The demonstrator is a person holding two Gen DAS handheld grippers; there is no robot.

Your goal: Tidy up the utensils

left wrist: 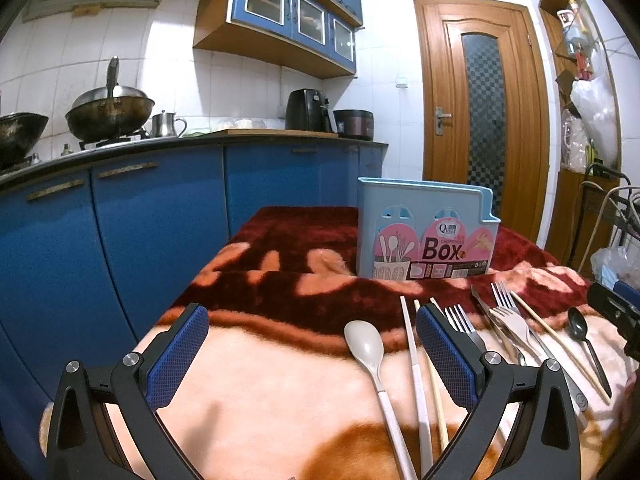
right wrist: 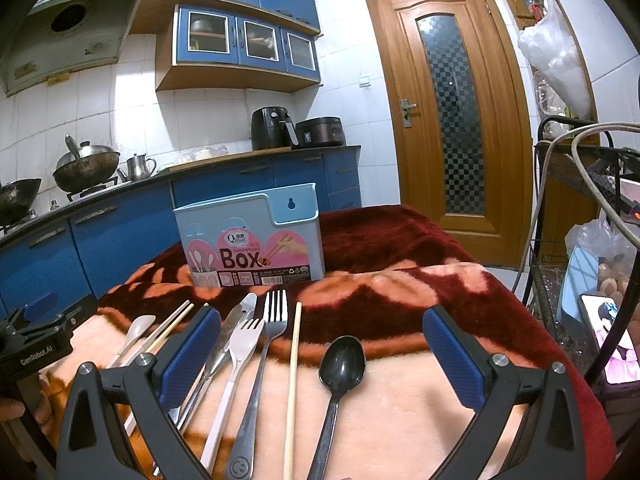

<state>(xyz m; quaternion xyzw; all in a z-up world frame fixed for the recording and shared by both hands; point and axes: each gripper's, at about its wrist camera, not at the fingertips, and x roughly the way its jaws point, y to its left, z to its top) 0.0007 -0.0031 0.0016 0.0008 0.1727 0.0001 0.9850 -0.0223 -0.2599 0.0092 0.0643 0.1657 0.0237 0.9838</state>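
A light blue utensil box [left wrist: 426, 230] with a pink "Box" label stands upright at the back of the blanket-covered table; it also shows in the right wrist view [right wrist: 250, 236]. Utensils lie in a row in front of it: a beige spoon [left wrist: 366, 350], chopsticks [left wrist: 416, 364], forks [left wrist: 516, 328], a knife [left wrist: 486, 308] and a black spoon [left wrist: 580, 328]. In the right wrist view the black spoon [right wrist: 340, 364], a wooden chopstick [right wrist: 294, 364], a steel fork [right wrist: 268, 340] and a white fork [right wrist: 240, 350] lie between the fingers. My left gripper [left wrist: 312, 344] is open and empty. My right gripper [right wrist: 322, 344] is open and empty.
The table carries a red and peach plush blanket [left wrist: 280, 280]. Blue kitchen cabinets [left wrist: 120, 220] with woks stand to the left. A wooden door [right wrist: 448, 100] is behind. A wire rack [right wrist: 580, 240] with cables, bags and a phone stands close on the right.
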